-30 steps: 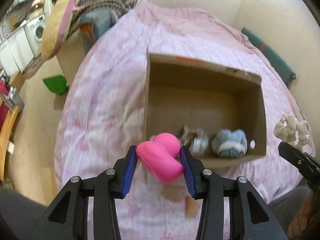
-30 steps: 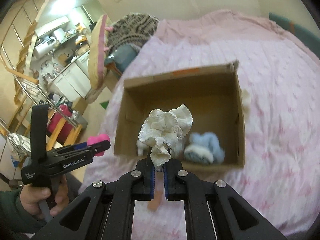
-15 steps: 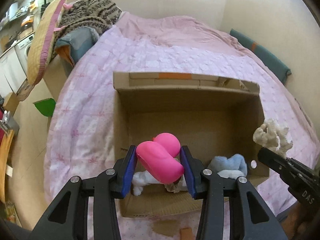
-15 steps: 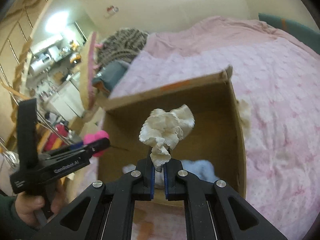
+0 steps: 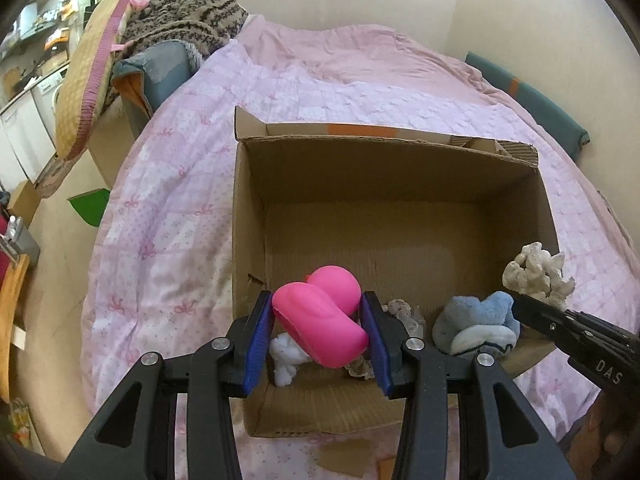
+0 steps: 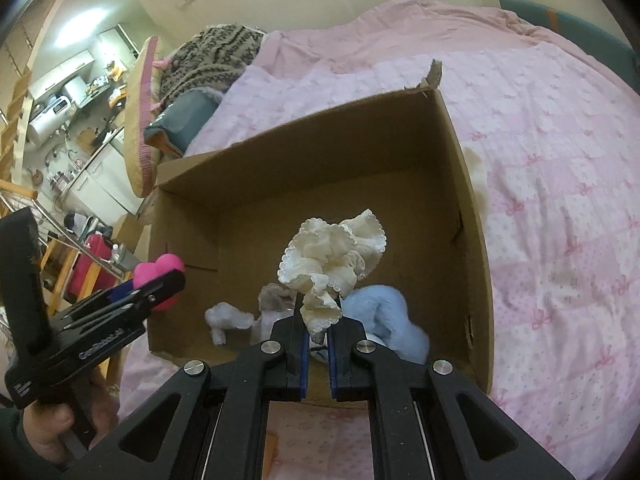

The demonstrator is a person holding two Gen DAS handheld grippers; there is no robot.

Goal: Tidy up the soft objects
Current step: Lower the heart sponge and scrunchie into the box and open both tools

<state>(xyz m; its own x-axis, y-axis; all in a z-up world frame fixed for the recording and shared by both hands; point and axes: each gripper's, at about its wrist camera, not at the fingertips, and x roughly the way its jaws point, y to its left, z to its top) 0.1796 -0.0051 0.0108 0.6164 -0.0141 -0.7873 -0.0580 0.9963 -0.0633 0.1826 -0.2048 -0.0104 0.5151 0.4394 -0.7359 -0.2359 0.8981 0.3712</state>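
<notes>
An open cardboard box (image 5: 248, 216) (image 6: 468, 208) sits on a pink bedspread. My left gripper (image 5: 318, 320) is shut on a pink soft toy (image 5: 320, 316) and hangs over the box's near left part; the pink toy (image 6: 160, 272) also shows at the left of the right wrist view. My right gripper (image 6: 318, 320) is shut on a cream frilly cloth (image 6: 336, 256), held over the box's near right side; the same cloth (image 5: 536, 276) shows at the right of the left wrist view. Inside lie a light blue plush (image 5: 476, 324) (image 6: 384, 316), a white fluffy piece (image 5: 286, 356) (image 6: 226, 318) and a greyish cloth (image 5: 402, 312).
The pink bedspread (image 5: 176, 184) surrounds the box. A patterned blanket (image 5: 184, 28) and a large cushion (image 5: 88, 80) are piled at the bed's far left. A teal pad (image 5: 528, 96) lines the wall at right. A hand (image 6: 52, 436) holds the left gripper.
Both grippers have come closer to the box and lower, and now hang over its near part with the pink toy and cream cloth still gripped.
</notes>
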